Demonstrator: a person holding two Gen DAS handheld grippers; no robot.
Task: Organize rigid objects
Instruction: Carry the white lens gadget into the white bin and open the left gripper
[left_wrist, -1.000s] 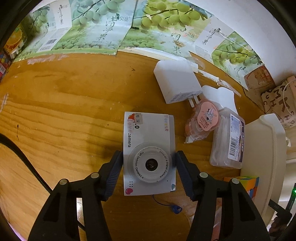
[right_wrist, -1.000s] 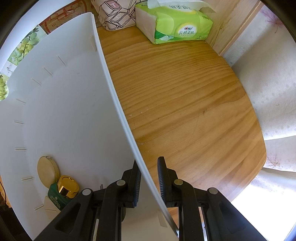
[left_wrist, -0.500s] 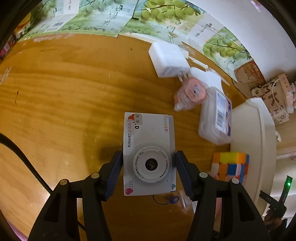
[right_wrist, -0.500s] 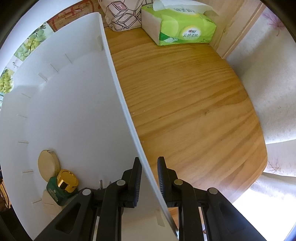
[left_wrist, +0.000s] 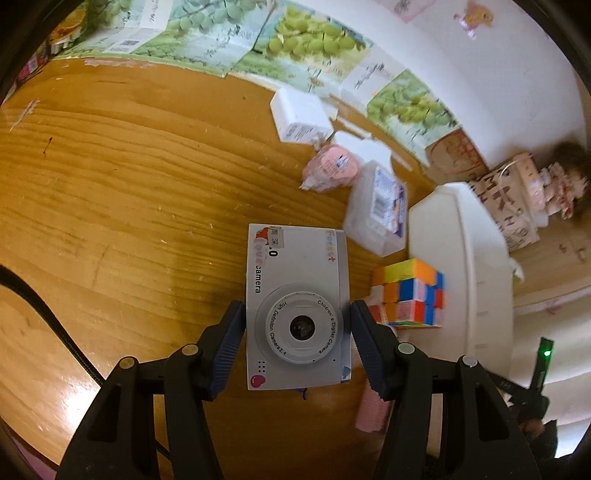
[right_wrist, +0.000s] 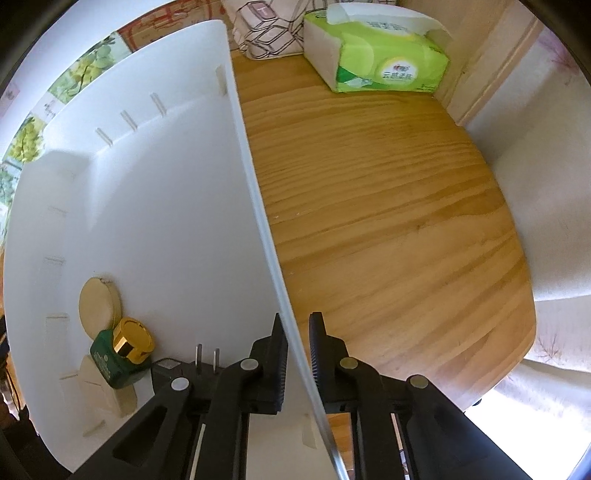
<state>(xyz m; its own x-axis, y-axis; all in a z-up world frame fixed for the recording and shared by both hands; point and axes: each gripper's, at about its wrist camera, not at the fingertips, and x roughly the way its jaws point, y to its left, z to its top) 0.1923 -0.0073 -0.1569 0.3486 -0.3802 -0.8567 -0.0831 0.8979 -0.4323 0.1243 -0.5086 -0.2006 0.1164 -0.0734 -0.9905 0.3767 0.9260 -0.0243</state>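
Observation:
My left gripper is shut on a white children's digital camera, pads on its two sides, lens facing up, held above the wooden table. A colour cube lies just right of it, beside the white bin. My right gripper points straight down astride the bin's thin right wall, its jaws closing on that wall. Inside the bin lie a green jar with a gold lid, a round beige case and a black plug.
On the table behind the camera are a clear plastic box, a pink round packet and a white charger. Grape-printed cartons line the back. A green tissue pack stands at the far table edge.
My left gripper has carried the camera right toward the bin, bringing the colour cube into view. The right gripper's jaws have narrowed onto the bin wall; the bin has turned slightly.

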